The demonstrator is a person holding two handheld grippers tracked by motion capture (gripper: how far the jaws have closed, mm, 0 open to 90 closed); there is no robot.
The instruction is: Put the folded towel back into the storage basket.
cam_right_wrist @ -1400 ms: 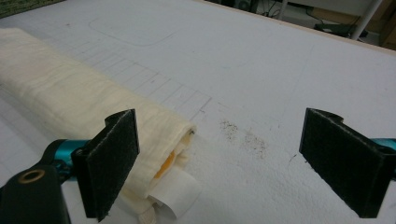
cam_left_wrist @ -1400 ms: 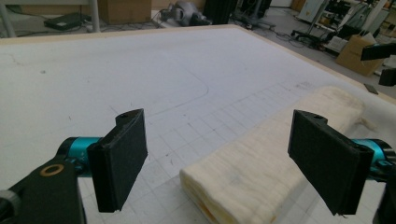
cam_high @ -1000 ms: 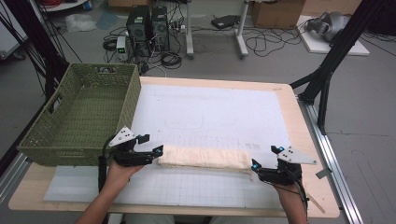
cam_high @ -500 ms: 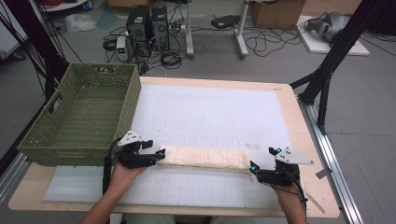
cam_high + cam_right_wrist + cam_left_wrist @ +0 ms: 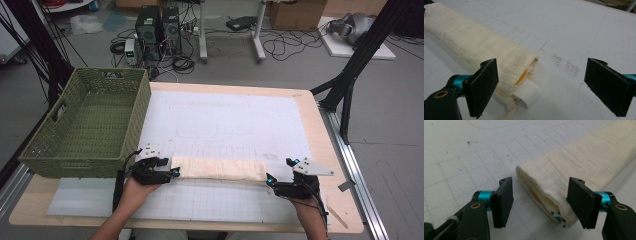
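Note:
A long cream cloth roll (image 5: 220, 169) lies across the front of the white gridded mat (image 5: 225, 120). My left gripper (image 5: 175, 173) is at its left end. In the left gripper view the roll's end (image 5: 564, 175) lies between the jaws of the left gripper (image 5: 541, 195). These jaws have just been closing; one pad is at the cloth's side, the other stands off it. My right gripper (image 5: 270, 180) is at the right end, wide open. In the right gripper view the cloth (image 5: 474, 42) and a white tag (image 5: 527, 93) lie beside one jaw of the right gripper (image 5: 544, 85).
A green woven basket (image 5: 65, 160) stands at the table's left, close to my left hand. The wooden table edge (image 5: 330, 150) runs along the right. Beyond the table are computers and cables on the floor.
My left gripper has sunk and slid onto the roll's left end, and its jaws have narrowed around it. The right gripper and the cloth have stayed put.

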